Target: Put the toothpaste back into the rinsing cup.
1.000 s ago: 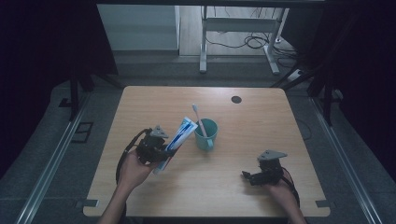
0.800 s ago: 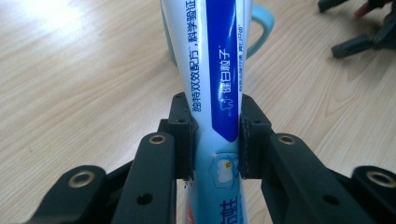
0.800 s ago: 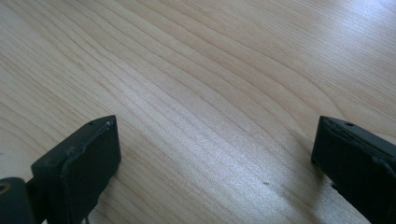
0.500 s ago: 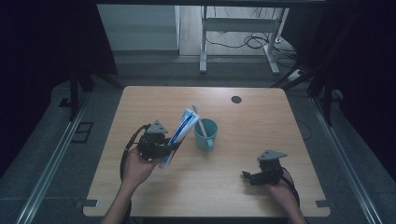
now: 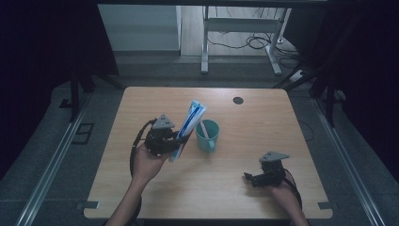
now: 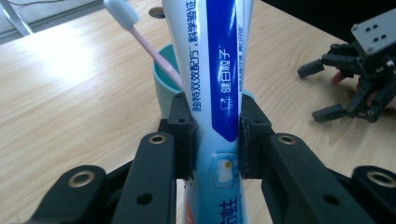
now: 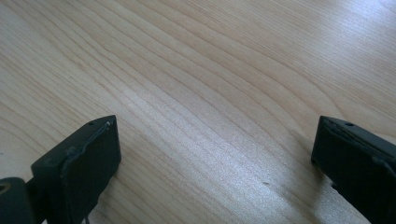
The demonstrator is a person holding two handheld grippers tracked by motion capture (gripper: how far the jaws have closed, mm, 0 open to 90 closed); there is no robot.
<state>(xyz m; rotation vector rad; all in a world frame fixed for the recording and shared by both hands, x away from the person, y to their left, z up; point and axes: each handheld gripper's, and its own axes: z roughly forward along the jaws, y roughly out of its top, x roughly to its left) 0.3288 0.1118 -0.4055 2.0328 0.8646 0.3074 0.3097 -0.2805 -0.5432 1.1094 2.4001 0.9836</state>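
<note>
**Toothpaste tube held beside the teal cup**

The toothpaste tube (image 5: 187, 130) was what we had in hand: white and blue, with printed characters running along it. We held it clamped across its lower body between the two black jaws of the left hand-held gripper (image 5: 176, 140), whose pads pressed flat on both sides of the tube in the left gripper view (image 6: 215, 130). The tube stood tilted, its upper end leaning over toward the teal cup (image 5: 207, 135), and it was lifted clear of the desk (image 5: 141, 188).

We take the teal cup as our landmark. It stood upright near the middle of the desk, and a pink toothbrush (image 6: 140, 37) with a white head leaned inside it against the rim. The tube sat just to the left of the cup in the high view, its upper part close to the rim. From the left gripper view the cup (image 6: 163, 88) lay directly behind the tube.

Our right hand-held gripper (image 5: 251, 178) rested low on the desk, well apart from the cup, toward the near right corner. Its jaws stood wide apart with nothing but bare wood between them.

A small dark round spot (image 5: 238, 100) lay on the desk beyond the cup.
</note>
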